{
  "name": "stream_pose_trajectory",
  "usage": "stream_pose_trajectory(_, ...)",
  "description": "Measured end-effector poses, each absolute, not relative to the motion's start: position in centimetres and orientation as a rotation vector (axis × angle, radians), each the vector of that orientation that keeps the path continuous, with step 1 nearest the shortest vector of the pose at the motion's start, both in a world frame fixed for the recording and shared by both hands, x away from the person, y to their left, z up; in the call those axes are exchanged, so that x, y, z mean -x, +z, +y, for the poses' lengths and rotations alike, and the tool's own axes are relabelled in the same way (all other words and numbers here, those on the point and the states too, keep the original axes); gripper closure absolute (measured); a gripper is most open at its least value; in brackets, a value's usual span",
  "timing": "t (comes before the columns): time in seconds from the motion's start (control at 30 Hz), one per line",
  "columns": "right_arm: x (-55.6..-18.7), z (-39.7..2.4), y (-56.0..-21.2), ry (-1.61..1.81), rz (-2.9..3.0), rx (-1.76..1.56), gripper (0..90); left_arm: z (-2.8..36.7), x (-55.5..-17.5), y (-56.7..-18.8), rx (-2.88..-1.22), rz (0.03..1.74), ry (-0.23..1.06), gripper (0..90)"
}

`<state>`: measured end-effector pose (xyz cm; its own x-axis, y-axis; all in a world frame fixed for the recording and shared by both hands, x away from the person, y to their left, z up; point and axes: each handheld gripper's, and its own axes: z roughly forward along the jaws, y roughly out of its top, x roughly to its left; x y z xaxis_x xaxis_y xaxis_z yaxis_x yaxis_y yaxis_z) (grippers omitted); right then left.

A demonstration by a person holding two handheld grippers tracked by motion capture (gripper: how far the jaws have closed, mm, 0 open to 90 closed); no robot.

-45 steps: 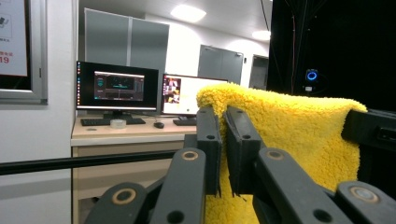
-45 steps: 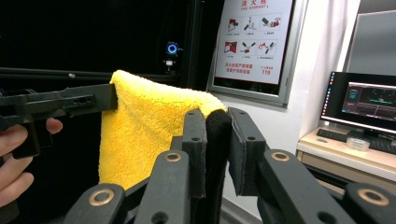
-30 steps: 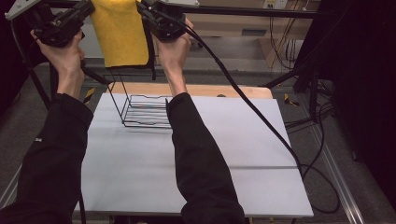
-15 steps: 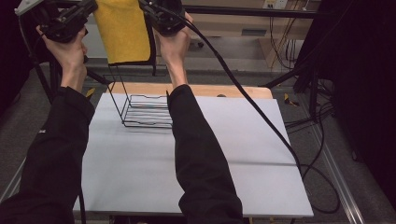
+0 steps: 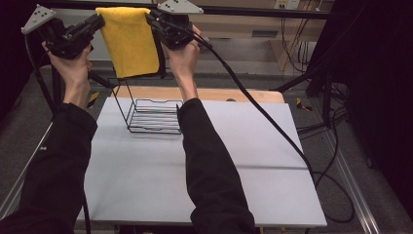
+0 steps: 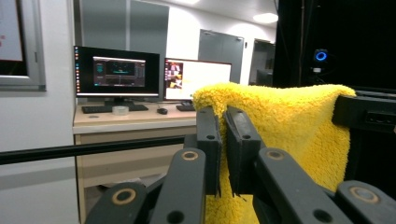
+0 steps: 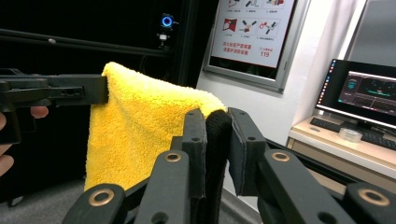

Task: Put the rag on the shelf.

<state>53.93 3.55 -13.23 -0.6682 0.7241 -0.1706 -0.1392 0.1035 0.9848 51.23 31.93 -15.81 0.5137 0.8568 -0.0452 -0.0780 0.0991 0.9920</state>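
Nearest me in the high view: my two black sleeves come up from the bottom edge over the white desk, bare across its front half. Further in, a black wire rack stands on the desk near its far edge, between my forearms.

Above the rack, well clear of it, I hold the yellow towel stretched between both claws. Left claw pinches the towel's upper left corner; right claw pinches the upper right corner. The cloth hangs flat and straight down from that top edge – its lower hem is above the rack's top wires, not touching.

Left gripper view: the jaws are pressed together on a fold of the yellow pile, nearly meeting. Right gripper view: the jaws pinch a dark edge strip of the towel, with the other claw's black jaw gripping the far corner at the left of that view.

Beyond – a wall poster with diagrams and the legible code "T19"; the other lines on it are too small to read. Monitors sit on a far counter, screen text unreadable.
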Motion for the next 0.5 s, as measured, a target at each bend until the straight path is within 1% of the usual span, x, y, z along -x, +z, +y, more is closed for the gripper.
stream_pose_trajectory(0.27, -52.7, 3.0, -15.3, 1.637, 1.751, -0.606, 78.2, 31.7, -50.3, -17.2, -1.343, 0.771, 0.800, 84.3)
stream_pose_trajectory(0.5, -52.0, 2.2, -16.4, 1.633, 1.756, -0.609, 78.2, 31.2, -49.7, -17.9, -1.363, 0.762, 0.784, 84.3)
